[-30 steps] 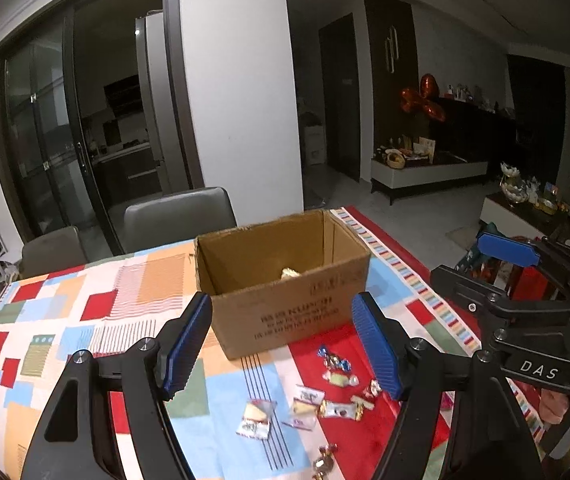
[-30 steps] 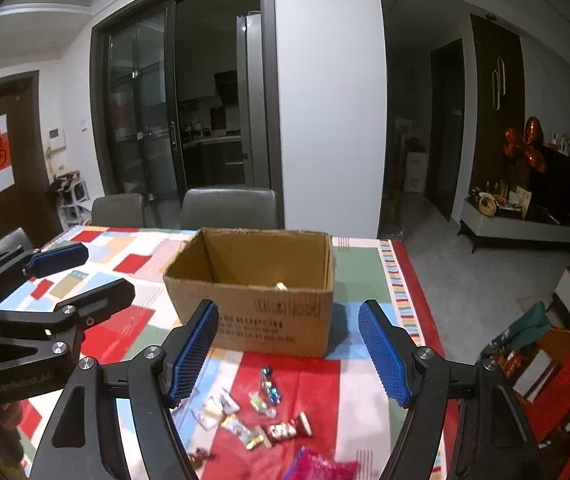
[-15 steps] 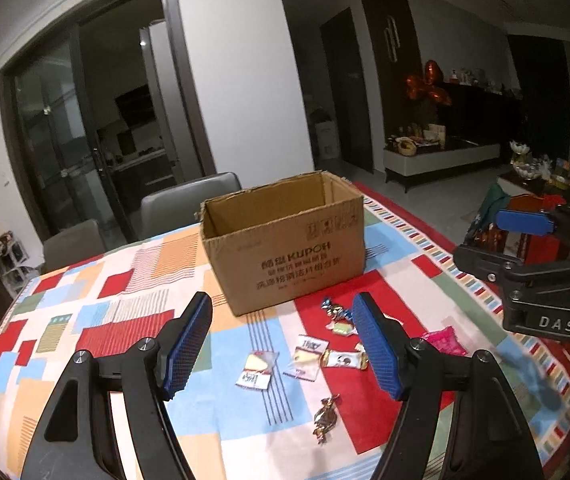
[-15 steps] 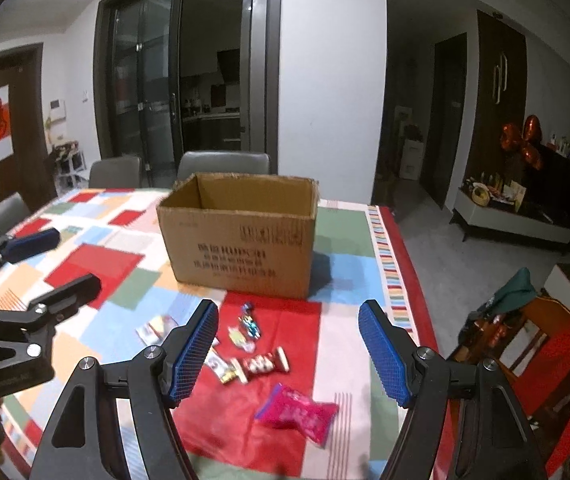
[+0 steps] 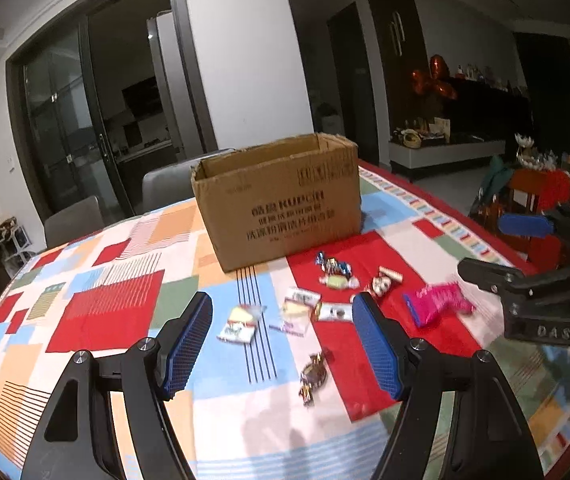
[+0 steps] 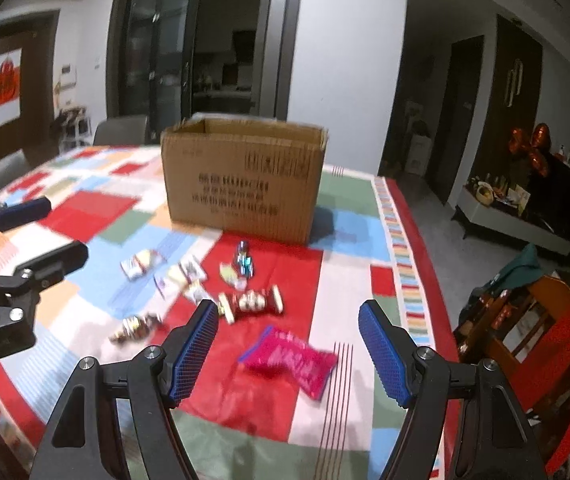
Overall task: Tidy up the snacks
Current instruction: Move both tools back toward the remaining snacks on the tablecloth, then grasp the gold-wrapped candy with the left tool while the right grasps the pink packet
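An open cardboard box [image 5: 281, 200] stands on the patchwork tablecloth [image 5: 117, 304]; it also shows in the right wrist view [image 6: 241, 180]. Several small wrapped snacks [image 5: 297, 308] lie scattered in front of it, with a pink packet [image 5: 437, 304] to their right. In the right wrist view the pink packet [image 6: 289, 356] lies nearest, with the small snacks [image 6: 205, 276] beyond. My left gripper [image 5: 281, 344] is open and empty above the snacks. My right gripper [image 6: 289, 352] is open and empty above the pink packet.
Grey chairs [image 5: 73, 224] stand behind the table. The table's right edge [image 6: 417, 248] drops to the floor, where a wooden chair with red cloth [image 6: 545, 332] stands. A white pillar [image 5: 241, 60] and glass doors are behind the box.
Both grippers have pulled back from the box and dropped lower toward the table. The snacks and pink packet now sit closer between the fingers. Both stay open.
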Available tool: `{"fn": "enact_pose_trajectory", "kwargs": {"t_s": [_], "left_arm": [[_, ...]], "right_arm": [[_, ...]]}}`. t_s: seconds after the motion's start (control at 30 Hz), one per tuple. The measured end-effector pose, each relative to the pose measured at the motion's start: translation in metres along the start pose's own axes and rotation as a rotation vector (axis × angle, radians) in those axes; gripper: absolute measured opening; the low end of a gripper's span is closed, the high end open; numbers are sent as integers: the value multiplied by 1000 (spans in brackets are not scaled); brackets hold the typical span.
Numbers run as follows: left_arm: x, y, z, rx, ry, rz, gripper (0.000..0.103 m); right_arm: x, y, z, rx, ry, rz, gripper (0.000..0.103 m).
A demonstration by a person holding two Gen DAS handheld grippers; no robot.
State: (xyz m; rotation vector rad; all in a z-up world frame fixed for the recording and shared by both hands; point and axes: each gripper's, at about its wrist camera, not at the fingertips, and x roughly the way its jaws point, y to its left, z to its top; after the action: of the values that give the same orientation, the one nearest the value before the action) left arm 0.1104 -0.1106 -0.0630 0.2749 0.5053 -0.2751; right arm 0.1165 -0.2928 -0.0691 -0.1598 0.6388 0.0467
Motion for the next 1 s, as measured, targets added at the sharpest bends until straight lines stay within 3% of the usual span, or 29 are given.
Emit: {"fn": "enact_pose_trajectory", "kwargs": {"t_s": [0.2, 0.43, 0.87, 1.0], "left_arm": [[18, -10, -27, 21, 77, -8, 72], [53, -10, -39, -24, 184, -47, 70], [88, -15, -49, -61, 282, -97, 58], [95, -12, -47, -81, 291, -109, 48]], "right_arm": [[23, 6, -22, -75, 60, 1, 73], [49, 10, -35, -133, 126, 15, 73], [88, 9, -35, -237, 176, 63, 73], [99, 6, -33, -206, 201, 102, 73]]}}
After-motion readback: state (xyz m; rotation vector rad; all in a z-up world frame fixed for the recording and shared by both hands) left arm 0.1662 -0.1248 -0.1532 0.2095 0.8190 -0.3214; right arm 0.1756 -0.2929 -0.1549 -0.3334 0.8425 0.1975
